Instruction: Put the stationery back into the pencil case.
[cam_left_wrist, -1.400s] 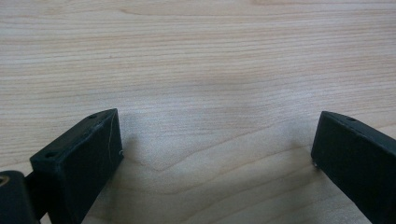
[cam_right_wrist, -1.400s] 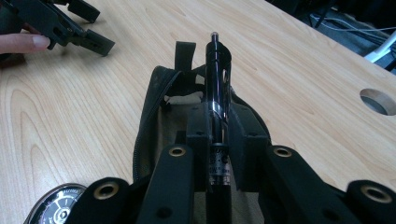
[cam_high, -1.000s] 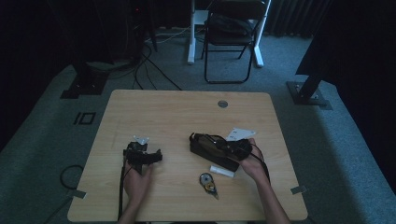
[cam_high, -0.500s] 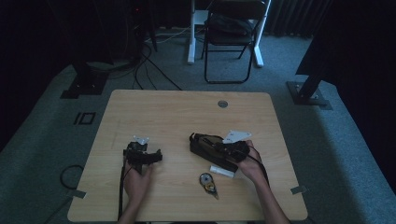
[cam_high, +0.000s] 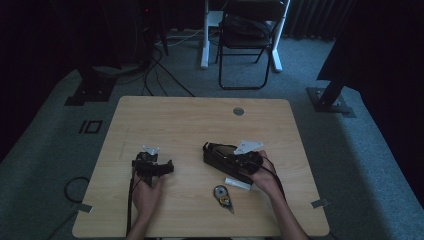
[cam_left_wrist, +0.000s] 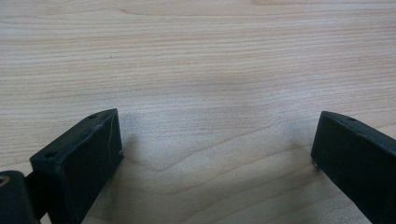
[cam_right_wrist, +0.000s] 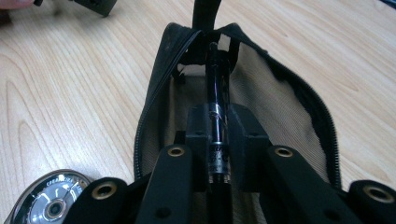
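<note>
Right hand-held gripper (cam_right_wrist: 218, 135), jaws clamped on a black pen (cam_right_wrist: 217, 100), holds it w/ tip inside the open pencil case (cam_right_wrist: 289, 112) on the desk (cam_high: 190, 120). Pen not yet released. Left hand-held gripper (cam_left_wrist: 212, 144) wide open, empty.

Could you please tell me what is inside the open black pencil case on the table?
A dark pen reaches into the open pencil case, clamped by the right tool. The pale mesh lining around it looks bare. The case's far end and the part beneath the tool are covered.
</note>
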